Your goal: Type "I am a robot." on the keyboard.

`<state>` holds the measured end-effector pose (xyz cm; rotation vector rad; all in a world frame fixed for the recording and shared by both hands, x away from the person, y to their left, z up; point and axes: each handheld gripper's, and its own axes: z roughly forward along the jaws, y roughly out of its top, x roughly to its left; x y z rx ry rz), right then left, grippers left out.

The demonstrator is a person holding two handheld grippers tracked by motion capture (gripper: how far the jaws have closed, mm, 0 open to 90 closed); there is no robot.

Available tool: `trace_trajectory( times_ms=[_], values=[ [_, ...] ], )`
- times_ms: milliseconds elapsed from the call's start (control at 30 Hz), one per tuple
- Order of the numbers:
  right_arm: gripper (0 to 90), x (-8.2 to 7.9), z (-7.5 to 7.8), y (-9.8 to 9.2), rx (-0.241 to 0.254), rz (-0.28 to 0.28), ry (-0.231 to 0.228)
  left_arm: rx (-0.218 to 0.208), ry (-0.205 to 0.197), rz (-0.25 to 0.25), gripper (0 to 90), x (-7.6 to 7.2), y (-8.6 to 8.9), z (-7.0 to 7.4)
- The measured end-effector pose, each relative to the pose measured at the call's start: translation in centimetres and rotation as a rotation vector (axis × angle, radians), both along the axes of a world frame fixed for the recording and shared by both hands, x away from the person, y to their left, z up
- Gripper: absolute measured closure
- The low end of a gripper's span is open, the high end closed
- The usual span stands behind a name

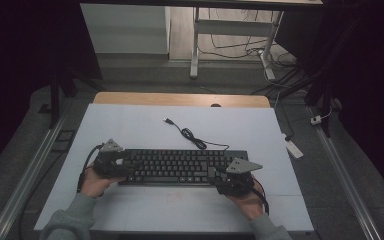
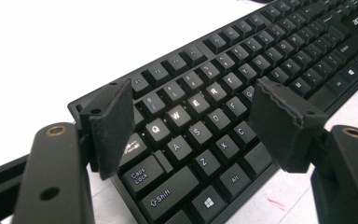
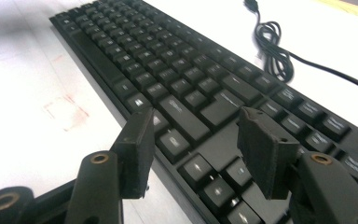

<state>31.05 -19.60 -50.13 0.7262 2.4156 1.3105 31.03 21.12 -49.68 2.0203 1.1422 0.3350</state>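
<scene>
A black keyboard (image 1: 180, 166) lies flat along the near half of the white table (image 1: 130, 125). Its cable (image 1: 190, 135) coils behind it and ends in a loose USB plug (image 1: 167, 120). My left gripper (image 1: 130, 167) is at the keyboard's left end. In the left gripper view the left gripper (image 2: 193, 93) stands open above the letter keys of the keyboard (image 2: 242, 51), pads clear of them. My right gripper (image 1: 217, 175) is at the right end. In the right gripper view the right gripper (image 3: 196, 126) stands open over the keys of the keyboard (image 3: 135, 51), gripping nothing. The cable (image 3: 272, 51) lies beyond.
A wooden strip (image 1: 180, 99) borders the table's far edge. Metal rails (image 1: 345, 180) run along both sides on the floor. Desk legs (image 1: 195, 45) and loose cords stand farther back. Faint red marks (image 3: 65, 112) show on the table in front of the keyboard.
</scene>
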Motion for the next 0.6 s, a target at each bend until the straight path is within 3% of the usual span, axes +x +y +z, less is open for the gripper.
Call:
trace_trajectory(
  times_ms=[267,600],
  values=[
    [46.0,0.2,0.6,1.0,0.023,0.031,-0.001,0.01,-0.004,-0.023,30.1,-0.1,-0.4,0.0],
    [63.3,0.8,1.2,2.9,0.015,0.065,-0.001,0.018,-0.005,-0.028,29.9,-0.1,-0.5,0.0]
  ],
)
